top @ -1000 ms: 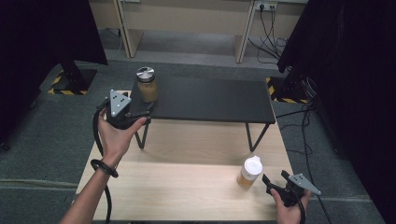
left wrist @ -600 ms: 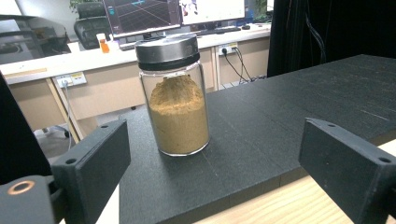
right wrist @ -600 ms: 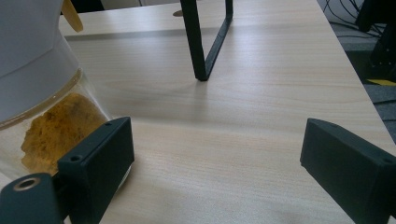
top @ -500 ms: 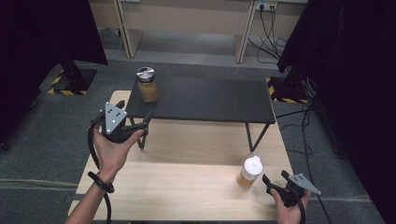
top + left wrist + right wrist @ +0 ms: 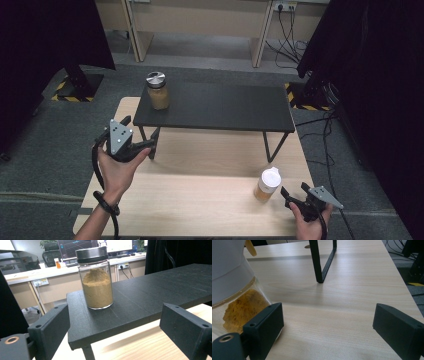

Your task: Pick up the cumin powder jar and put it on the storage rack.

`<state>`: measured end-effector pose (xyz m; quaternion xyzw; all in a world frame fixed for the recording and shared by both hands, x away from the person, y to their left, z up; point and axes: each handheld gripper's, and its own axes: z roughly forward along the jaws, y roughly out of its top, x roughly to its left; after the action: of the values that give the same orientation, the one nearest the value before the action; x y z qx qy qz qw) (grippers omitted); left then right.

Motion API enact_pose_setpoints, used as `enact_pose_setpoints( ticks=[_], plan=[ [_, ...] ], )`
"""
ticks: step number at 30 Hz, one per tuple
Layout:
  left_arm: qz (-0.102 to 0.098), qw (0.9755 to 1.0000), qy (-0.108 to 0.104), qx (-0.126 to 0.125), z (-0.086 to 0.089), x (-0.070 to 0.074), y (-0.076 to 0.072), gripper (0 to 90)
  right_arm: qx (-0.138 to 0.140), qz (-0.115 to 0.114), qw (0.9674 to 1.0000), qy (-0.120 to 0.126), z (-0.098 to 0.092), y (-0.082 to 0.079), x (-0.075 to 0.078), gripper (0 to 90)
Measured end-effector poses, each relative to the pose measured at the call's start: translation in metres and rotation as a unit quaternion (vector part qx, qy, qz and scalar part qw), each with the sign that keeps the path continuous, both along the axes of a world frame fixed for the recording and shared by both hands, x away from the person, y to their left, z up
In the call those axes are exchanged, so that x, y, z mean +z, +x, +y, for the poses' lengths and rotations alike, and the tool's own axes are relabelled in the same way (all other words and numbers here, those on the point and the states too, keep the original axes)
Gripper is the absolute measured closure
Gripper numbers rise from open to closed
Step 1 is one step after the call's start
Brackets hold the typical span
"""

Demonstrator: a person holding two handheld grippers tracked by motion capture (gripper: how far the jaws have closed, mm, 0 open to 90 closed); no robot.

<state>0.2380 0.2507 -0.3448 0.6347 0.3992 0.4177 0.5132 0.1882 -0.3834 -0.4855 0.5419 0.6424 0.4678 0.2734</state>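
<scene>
Left tongs [image 5: 141,134], right tongs [image 5: 293,192]: wide open, empty.

Left hand [image 5: 118,167] raised at the left, wrist bent back, holding the left gripper [image 5: 141,135] with jaws spread wide and nothing between them; right hand [image 5: 308,226] low at the bottom right, holding the right gripper [image 5: 293,190], jaws likewise parted and empty.
</scene>
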Motion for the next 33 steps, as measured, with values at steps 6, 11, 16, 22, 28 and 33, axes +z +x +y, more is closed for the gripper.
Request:
enact_pose_setpoints(
  ticks=[6,11,16,22,28,33],
  plan=[
    [-0.007,1.0,0.003,-0.004,-0.001,-0.011,-0.011,8.6,0.0,0.001,1.0,0.0,0.0,0.0,0.0,10.0],
    [-0.009,0.9999,0.007,-0.012,-0.001,-0.02,-0.018,8.1,0.001,0.001,1.0,-0.001,0.0,0.0,0.001,10.0],
    [0.001,0.9998,0.011,-0.017,0.003,-0.027,-0.023,6.6,0.001,0.001,1.0,-0.001,0.0,0.0,0.0,10.0],
    [0.015,0.9996,0.008,-0.022,0.009,-0.039,-0.026,0.4,0.001,0.002,1.0,-0.005,0.001,0.001,0.001,9.9],
    [0.015,0.9995,0.013,-0.024,0.011,-0.056,-0.03,0.0,0.001,0.002,1.0,-0.007,0.002,0.001,0.001,10.0],
    [0.031,0.9992,0.012,-0.021,0.01,-0.075,-0.032,0.0,0.002,0.002,0.9999,-0.011,0.003,0.001,0.002,10.0]
  ],
)
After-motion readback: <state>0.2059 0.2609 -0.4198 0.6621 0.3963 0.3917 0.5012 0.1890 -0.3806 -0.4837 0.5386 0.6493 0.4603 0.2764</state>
